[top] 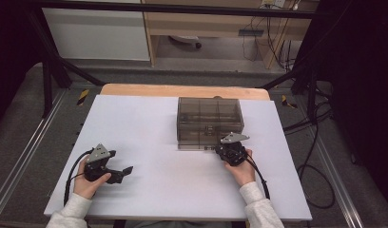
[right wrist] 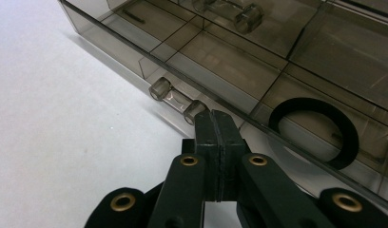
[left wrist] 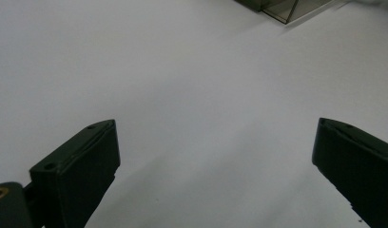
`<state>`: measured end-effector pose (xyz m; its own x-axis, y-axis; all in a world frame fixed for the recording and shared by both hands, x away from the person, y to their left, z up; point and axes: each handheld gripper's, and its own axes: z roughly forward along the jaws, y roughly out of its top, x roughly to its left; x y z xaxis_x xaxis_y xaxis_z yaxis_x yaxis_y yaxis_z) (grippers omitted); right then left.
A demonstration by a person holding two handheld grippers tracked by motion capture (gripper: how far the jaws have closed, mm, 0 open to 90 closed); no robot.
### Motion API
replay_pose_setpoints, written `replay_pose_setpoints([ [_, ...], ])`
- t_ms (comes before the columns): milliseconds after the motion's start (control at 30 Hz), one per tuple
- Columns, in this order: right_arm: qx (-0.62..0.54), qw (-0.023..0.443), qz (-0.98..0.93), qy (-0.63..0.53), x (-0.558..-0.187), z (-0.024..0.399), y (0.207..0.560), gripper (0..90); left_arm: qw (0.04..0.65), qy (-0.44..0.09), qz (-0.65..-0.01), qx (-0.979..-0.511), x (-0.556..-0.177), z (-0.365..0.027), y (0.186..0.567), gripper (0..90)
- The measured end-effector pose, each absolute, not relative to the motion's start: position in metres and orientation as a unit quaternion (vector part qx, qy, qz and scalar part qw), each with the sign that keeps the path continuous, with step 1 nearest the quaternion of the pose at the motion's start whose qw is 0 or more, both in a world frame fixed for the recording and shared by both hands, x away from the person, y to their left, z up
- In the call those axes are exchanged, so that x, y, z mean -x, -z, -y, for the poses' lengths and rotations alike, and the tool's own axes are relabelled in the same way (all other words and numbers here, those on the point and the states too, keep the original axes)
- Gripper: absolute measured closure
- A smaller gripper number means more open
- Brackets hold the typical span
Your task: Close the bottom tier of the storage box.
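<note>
The right tool (right wrist: 216, 124), jaws pressed together and empty, touched the handle (right wrist: 177, 100) of the drawer box (top: 209, 119), while the left tool (left wrist: 216, 166) gaped wide over the tabletop (top: 149, 142).

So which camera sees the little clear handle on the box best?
The right gripper view: the clear handle sits close and sharp, right by the shut right gripper. The high view shows the smoky drawer box whole, its handle tiny. The left gripper view catches just a box corner.
</note>
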<state>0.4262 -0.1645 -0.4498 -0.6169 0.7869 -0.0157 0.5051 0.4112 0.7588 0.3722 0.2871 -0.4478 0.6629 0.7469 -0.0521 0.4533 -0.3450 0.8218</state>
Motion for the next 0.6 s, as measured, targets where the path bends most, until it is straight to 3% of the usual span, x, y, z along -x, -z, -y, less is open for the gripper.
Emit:
replay_pose_setpoints([
  [600,-0.396,0.193,-0.817,-0.372,-0.4301,0.1648,0.4505,90.0,0.433,-0.169,-0.374,-0.802,-0.3722,-0.2871,0.4479,1.5],
])
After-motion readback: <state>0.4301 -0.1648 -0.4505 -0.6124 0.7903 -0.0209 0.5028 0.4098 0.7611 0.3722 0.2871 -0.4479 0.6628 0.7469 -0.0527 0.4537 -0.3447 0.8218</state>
